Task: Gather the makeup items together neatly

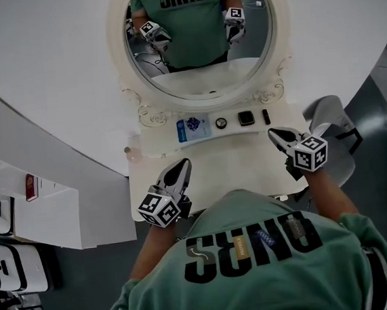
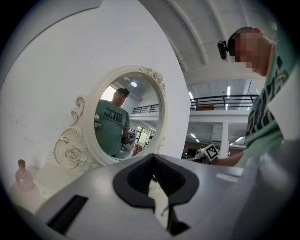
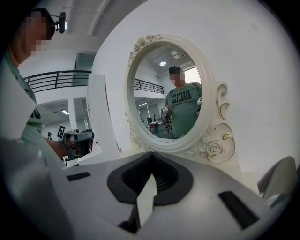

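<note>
Several makeup items stand in a row at the back of the white vanity table (image 1: 215, 166), under the oval mirror (image 1: 199, 38): a blue packet (image 1: 192, 128), a round compact (image 1: 221, 123), a black square compact (image 1: 246, 118) and a thin black tube (image 1: 266, 116). A small pink bottle (image 2: 24, 176) sits apart at the table's far left corner. My left gripper (image 1: 181, 167) hovers over the table's front left, shut and empty. My right gripper (image 1: 273, 133) hangs over the right side, just in front of the black tube, shut with nothing in it. Both gripper views look at the mirror.
A pale chair (image 1: 330, 121) stands right of the table. White shelving (image 1: 21, 208) lies to the left on the grey floor. The curved white wall (image 1: 50, 76) rises behind the mirror. The person's green shirt (image 1: 258, 260) covers the table's front edge.
</note>
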Demonstrator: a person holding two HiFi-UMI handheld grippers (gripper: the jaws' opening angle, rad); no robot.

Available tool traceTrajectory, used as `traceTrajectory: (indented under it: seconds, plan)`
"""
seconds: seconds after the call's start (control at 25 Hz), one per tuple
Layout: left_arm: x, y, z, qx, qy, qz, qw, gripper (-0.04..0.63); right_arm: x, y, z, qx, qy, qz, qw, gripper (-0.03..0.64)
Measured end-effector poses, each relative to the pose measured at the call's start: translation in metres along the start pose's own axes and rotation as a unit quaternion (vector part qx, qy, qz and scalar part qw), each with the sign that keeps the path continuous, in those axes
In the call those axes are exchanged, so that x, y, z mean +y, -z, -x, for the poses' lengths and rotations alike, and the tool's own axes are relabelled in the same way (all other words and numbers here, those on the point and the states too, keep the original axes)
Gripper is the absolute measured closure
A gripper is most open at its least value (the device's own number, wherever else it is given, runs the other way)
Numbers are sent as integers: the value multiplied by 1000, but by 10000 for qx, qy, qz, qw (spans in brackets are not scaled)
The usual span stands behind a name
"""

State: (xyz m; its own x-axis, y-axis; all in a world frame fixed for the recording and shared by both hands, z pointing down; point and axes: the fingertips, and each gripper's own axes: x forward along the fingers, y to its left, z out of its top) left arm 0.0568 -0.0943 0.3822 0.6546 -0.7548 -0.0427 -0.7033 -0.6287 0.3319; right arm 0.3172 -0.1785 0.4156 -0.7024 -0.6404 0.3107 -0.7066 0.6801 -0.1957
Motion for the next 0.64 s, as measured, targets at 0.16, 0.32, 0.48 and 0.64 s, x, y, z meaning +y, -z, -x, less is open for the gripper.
traceTrajectory:
  seconds: [0.16, 0.32, 0.48, 0.64]
  plan:
    - [1, 0, -2, -8, -12, -10, 10000, 586, -4, 2, 0, 30, 17, 14, 10000, 623]
    - [2, -1, -3, -32, -10, -24, 10000, 586, -7, 3, -2, 55, 17, 29, 10000, 623]
    - [2, -2, -2, -19, -3, -45, 10000, 586, -5, 2, -3, 79, -5, 70, 9999, 623]
    - [4, -4, -2, -28, -9, -46, 10000, 586, -4, 1, -4, 110, -21, 111, 9999, 623]
